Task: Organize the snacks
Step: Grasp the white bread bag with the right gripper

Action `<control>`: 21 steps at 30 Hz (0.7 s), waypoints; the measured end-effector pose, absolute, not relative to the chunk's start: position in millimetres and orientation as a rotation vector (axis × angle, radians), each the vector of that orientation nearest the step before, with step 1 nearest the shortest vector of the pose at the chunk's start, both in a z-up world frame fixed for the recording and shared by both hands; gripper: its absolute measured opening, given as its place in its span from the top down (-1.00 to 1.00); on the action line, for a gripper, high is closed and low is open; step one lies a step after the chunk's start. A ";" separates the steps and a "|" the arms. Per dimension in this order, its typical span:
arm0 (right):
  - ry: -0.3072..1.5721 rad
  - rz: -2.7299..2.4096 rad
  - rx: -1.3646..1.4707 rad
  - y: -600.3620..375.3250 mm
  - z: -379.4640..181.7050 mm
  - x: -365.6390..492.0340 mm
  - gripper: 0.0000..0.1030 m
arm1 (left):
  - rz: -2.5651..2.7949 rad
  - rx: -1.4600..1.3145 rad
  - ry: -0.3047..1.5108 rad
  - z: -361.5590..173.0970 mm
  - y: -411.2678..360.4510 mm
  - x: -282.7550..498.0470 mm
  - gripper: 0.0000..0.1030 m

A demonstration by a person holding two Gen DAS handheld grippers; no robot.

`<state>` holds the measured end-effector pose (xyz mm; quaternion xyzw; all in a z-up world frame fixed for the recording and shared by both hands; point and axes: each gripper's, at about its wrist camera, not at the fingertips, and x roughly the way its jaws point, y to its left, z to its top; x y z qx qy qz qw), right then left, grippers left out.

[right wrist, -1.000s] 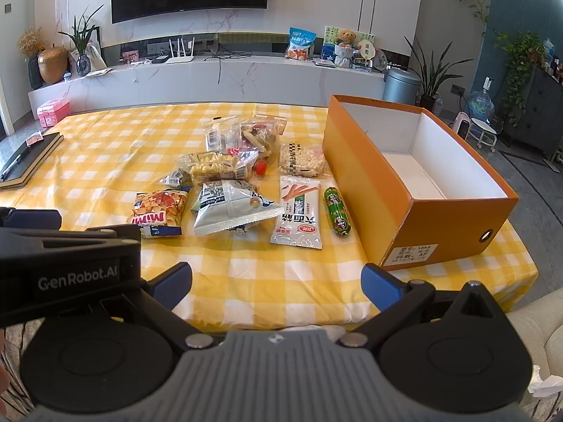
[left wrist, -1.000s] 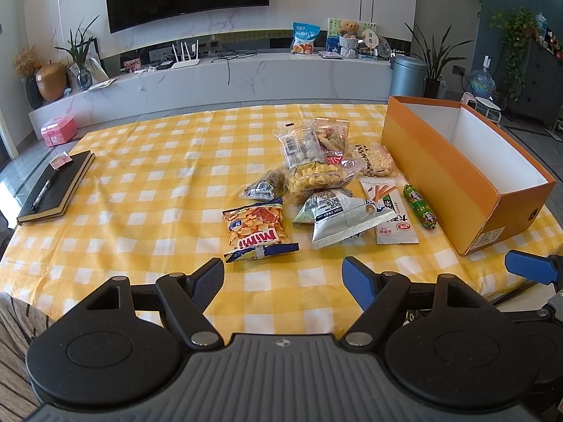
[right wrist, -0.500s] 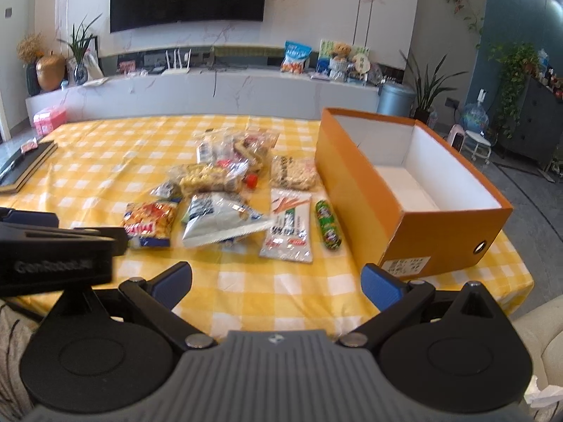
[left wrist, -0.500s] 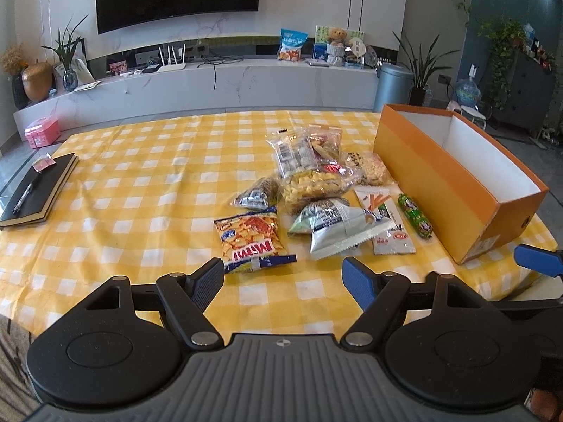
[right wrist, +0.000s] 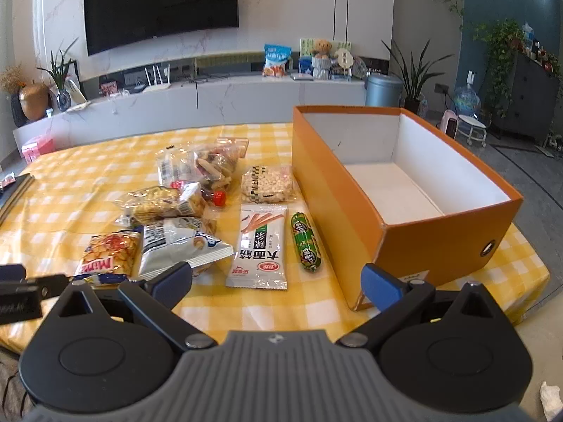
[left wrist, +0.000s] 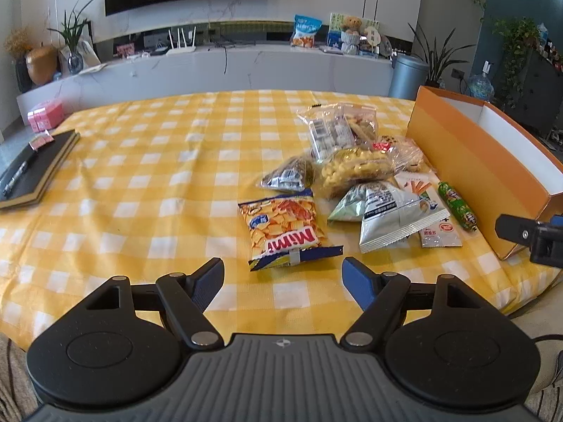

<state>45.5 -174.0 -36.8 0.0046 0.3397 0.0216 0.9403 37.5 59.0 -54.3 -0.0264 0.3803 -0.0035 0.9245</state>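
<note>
Several snack packs lie in a cluster on the yellow checked tablecloth (left wrist: 140,190). An orange Mimi pack (left wrist: 286,230) lies just ahead of my open, empty left gripper (left wrist: 283,276). A silver-white bag (left wrist: 394,216), a white strip pack (right wrist: 258,246) and a green sausage (right wrist: 305,241) lie beside it. An empty orange box (right wrist: 404,190) with a white inside stands to their right. My right gripper (right wrist: 276,279) is open and empty, low over the near table edge in front of the strip pack and sausage.
A black notebook with a pen (left wrist: 30,168) lies at the table's left edge. Behind the table runs a white TV console (left wrist: 225,66) with a router, plants and a toy bear. The right gripper's finger (left wrist: 527,234) shows beside the box's near corner.
Both grippers have moved forward and lower toward the snacks, which now look larger. Both stay open. No snack has moved.
</note>
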 end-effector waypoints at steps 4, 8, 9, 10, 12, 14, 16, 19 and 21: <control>0.754 0.085 0.000 -165.0 -45.8 62.9 -0.53 | 0.006 -0.070 0.819 -63.5 64.5 42.3 -0.74; 0.794 0.100 -0.025 -151.3 -57.7 76.7 -0.53 | 0.013 -0.100 0.841 -68.0 71.7 44.3 -0.74; 0.792 0.110 -0.031 -147.8 -59.7 78.3 -0.53 | 0.014 -0.108 0.844 -68.2 73.1 44.8 -0.74; 0.791 0.122 -0.034 -144.1 -61.3 80.3 -0.58 | 0.018 -0.117 0.845 -68.7 74.8 45.2 -0.74; 0.785 0.146 -0.027 -136.9 -62.9 85.0 -0.77 | 0.024 -0.133 0.852 -69.3 77.8 45.9 -0.74; 0.767 0.172 -0.011 -130.8 -62.9 89.6 -0.83 | 0.030 -0.147 0.855 -69.5 81.0 47.0 -0.74; 0.762 0.197 -0.018 -122.6 -62.7 97.4 -0.90 | 0.040 -0.159 0.856 -69.3 83.9 47.0 -0.74; 0.780 0.222 -0.083 -104.5 -65.4 113.1 -0.91 | 0.055 -0.175 0.858 -69.3 88.3 47.8 -0.74; 0.780 0.233 -0.110 -94.1 -68.4 122.0 -0.93 | 0.062 -0.184 0.862 -69.8 90.8 48.4 -0.74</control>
